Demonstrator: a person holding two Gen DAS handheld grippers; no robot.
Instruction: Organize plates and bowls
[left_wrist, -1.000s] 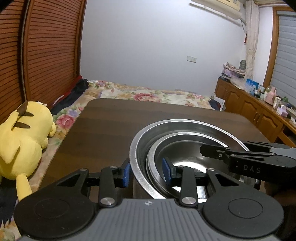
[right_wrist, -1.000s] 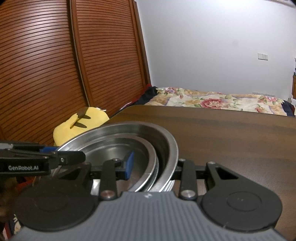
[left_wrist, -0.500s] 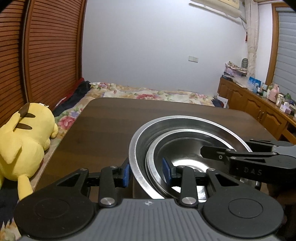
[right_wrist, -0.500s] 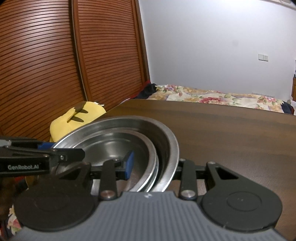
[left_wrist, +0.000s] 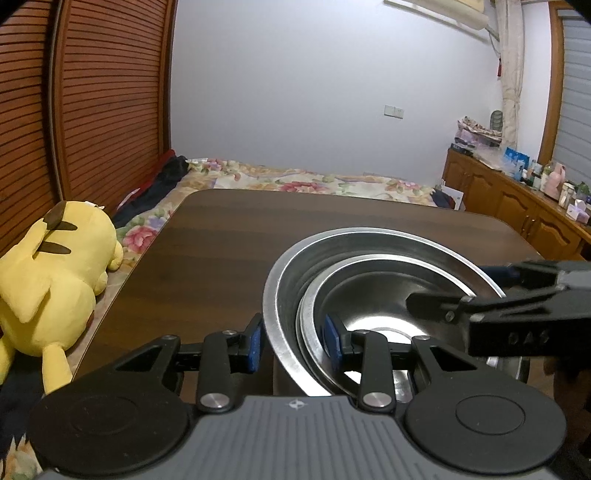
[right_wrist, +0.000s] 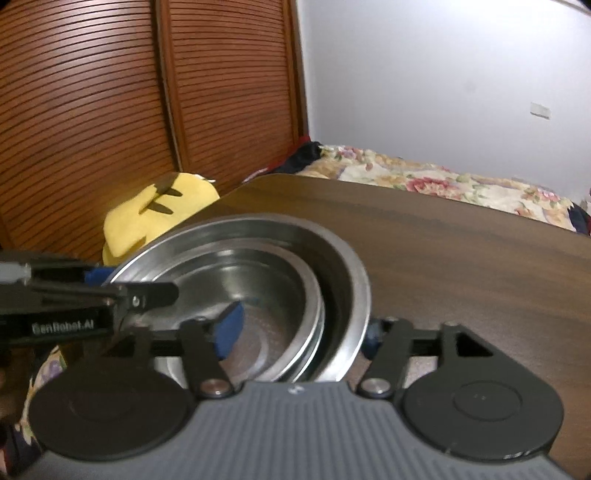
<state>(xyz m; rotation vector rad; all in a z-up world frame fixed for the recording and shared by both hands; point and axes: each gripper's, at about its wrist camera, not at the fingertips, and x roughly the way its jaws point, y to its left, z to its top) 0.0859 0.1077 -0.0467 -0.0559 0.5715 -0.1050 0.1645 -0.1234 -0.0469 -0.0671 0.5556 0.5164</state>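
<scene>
Dark wooden counter (left_wrist: 229, 236) stands by a floral bed (left_wrist: 303, 181), with a yellow plush toy (left_wrist: 55, 266) at its edge and slatted wardrobe doors (right_wrist: 110, 110) behind. Two steel bowls sit nested on the counter: the large bowl (left_wrist: 284, 280) holds the smaller bowl (left_wrist: 314, 295). The left tongs (left_wrist: 293, 338) are clenched across both near rims, one blue pad outside the large bowl, one inside the smaller. The right tongs (right_wrist: 299, 332) straddle the opposite rims; their jaws have just been opening and now stand released, pads clear of the metal.
</scene>
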